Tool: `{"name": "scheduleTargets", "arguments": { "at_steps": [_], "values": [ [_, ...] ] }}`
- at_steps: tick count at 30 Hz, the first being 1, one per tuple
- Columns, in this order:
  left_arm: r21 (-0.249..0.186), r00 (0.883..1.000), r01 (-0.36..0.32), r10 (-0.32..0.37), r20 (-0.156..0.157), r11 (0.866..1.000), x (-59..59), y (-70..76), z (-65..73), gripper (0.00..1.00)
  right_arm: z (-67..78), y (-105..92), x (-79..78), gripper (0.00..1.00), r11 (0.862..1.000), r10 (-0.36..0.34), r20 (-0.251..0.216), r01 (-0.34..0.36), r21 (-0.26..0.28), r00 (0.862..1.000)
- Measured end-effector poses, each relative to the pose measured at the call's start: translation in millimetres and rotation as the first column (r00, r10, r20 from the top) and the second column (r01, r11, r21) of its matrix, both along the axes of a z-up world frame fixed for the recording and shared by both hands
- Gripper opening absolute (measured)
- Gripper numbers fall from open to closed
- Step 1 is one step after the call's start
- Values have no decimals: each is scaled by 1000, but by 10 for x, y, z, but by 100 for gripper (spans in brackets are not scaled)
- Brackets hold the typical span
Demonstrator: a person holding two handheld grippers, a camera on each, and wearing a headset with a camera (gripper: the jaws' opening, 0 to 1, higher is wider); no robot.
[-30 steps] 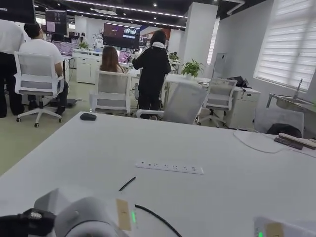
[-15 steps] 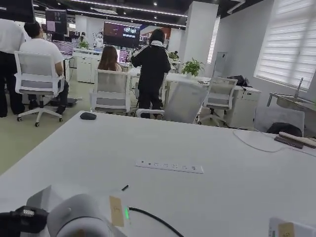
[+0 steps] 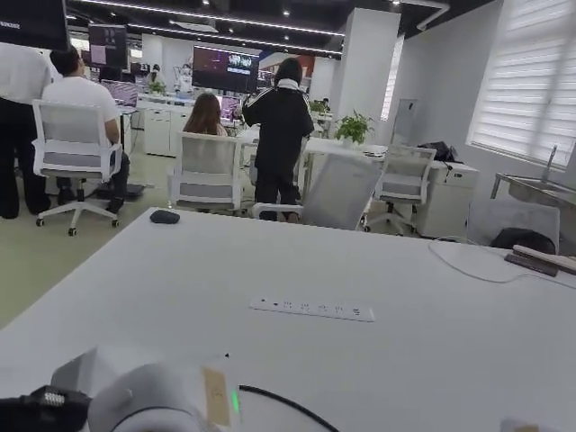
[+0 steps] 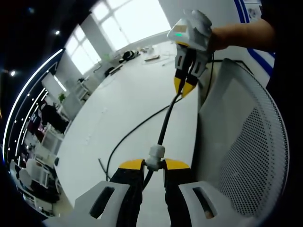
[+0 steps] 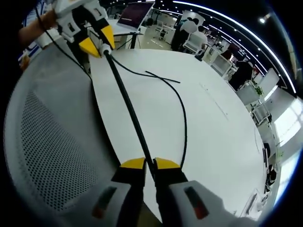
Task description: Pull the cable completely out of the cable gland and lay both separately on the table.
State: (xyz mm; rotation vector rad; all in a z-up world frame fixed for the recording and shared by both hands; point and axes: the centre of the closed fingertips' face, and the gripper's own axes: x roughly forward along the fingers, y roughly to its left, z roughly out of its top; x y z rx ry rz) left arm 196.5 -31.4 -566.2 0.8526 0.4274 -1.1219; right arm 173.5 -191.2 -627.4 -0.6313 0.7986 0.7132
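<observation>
In the left gripper view my left gripper is shut on the pale cable gland. The black cable passes through the gland and runs straight up to my right gripper, which is shut on it. A slack length of cable curves away over the white table. In the right gripper view my right gripper pinches the cable, which stretches tight to the gland in the left gripper. The head view catches a loop of cable beside a gripper's white housing at the bottom edge.
A white power strip lies mid-table and a dark mouse near the far left edge. A mesh chair back stands close by the grippers. Beyond the table are office chairs, desks and several people.
The cable's free end on the table has drawn back toward the near edge until almost none shows. The gripper at the bottom right has dropped out of the head view, which has tilted slightly.
</observation>
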Motion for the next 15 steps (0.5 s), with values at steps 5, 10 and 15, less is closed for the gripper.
{"name": "scheduleTargets", "arguments": {
  "at_steps": [5, 10, 15],
  "values": [
    [4, 1000, 8, -8, 5, 1000, -9, -4, 9, 16, 52, 93, -59, 20, 1000, 11, -19, -11, 28, 1000],
    [25, 1000, 12, -13, 23, 1000, -25, -19, -1, 16, 281, 441, -77, 21, 988, 63, -5, -61, 144, 998],
    [31, 999, 25, -26, 40, 999, -61, -65, 11, 17, 642, 918, -35, 20, 956, 151, 52, -159, 245, 987]
  ]
}}
